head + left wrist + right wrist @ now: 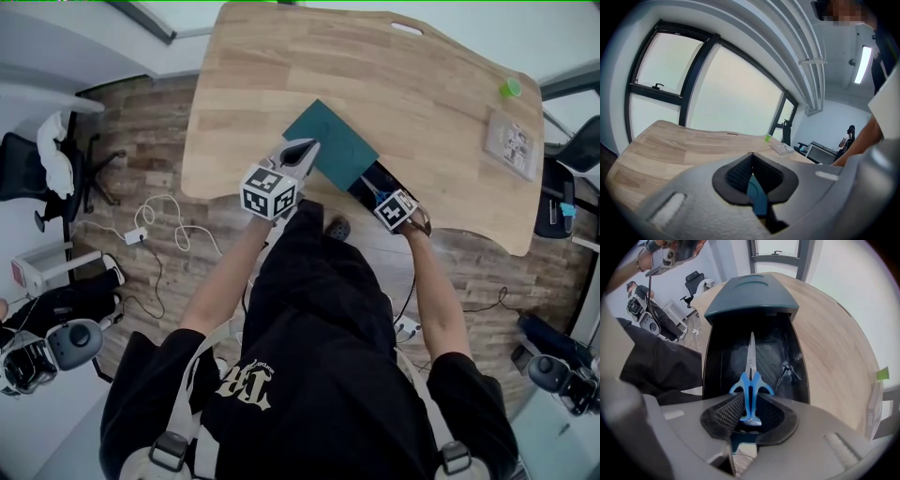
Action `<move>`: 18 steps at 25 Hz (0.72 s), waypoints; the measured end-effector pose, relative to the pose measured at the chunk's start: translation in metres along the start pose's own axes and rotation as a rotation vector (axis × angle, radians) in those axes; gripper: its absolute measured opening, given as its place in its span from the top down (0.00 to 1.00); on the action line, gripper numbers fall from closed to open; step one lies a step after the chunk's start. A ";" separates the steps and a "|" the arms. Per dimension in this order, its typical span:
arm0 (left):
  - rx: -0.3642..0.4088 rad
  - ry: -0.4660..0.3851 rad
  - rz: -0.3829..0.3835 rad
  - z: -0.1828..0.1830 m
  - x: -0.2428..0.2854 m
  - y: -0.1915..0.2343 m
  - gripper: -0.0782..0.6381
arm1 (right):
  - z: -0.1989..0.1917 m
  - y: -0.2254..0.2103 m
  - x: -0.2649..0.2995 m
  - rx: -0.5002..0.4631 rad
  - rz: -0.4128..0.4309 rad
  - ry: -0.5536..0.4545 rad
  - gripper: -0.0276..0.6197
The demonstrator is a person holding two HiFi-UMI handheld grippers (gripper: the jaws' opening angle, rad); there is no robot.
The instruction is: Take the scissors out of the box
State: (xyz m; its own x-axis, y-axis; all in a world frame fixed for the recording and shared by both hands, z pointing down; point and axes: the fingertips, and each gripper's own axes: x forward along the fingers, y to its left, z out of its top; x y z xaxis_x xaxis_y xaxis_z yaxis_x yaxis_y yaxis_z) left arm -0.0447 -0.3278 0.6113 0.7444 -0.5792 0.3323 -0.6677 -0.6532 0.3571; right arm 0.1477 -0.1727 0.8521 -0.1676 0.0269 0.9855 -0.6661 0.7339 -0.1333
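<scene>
An office: a wooden desk [281, 84], an office chair [21, 167], large windows [731, 93] and floor cables [161, 214].

scissors [751, 363]: blue-handled, blades closed, inside | box [708, 363]: black, lid [749, 294] open

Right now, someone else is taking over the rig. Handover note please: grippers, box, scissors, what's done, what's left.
Grippers: the left gripper is shut on the edge of the teal lid, holding it clear of the opening. The right gripper points down into the black box, jaws closed on the blue handles of the scissors.
Things: the box sits at the near edge of the wooden table. The scissors lie inside it, blades pointing towards the lid.
Done: box opened, scissors gripped.
Left: lift the scissors out of the box.
</scene>
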 end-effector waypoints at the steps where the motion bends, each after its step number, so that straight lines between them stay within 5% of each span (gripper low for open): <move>1: 0.001 0.001 0.000 0.000 -0.001 0.000 0.88 | 0.000 0.000 -0.001 0.004 0.003 -0.002 0.82; 14: 0.019 0.001 0.009 0.000 -0.011 -0.005 0.88 | -0.016 -0.002 -0.034 0.135 -0.025 -0.017 0.82; 18: 0.028 0.000 0.009 0.000 -0.010 -0.013 0.88 | -0.014 0.002 -0.041 0.148 -0.007 -0.096 0.82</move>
State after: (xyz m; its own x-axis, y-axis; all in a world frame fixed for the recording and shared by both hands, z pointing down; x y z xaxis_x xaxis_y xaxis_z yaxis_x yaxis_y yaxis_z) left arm -0.0430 -0.3137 0.6034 0.7386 -0.5851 0.3350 -0.6736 -0.6617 0.3293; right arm 0.1638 -0.1630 0.8131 -0.2265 -0.0478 0.9728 -0.7659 0.6258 -0.1476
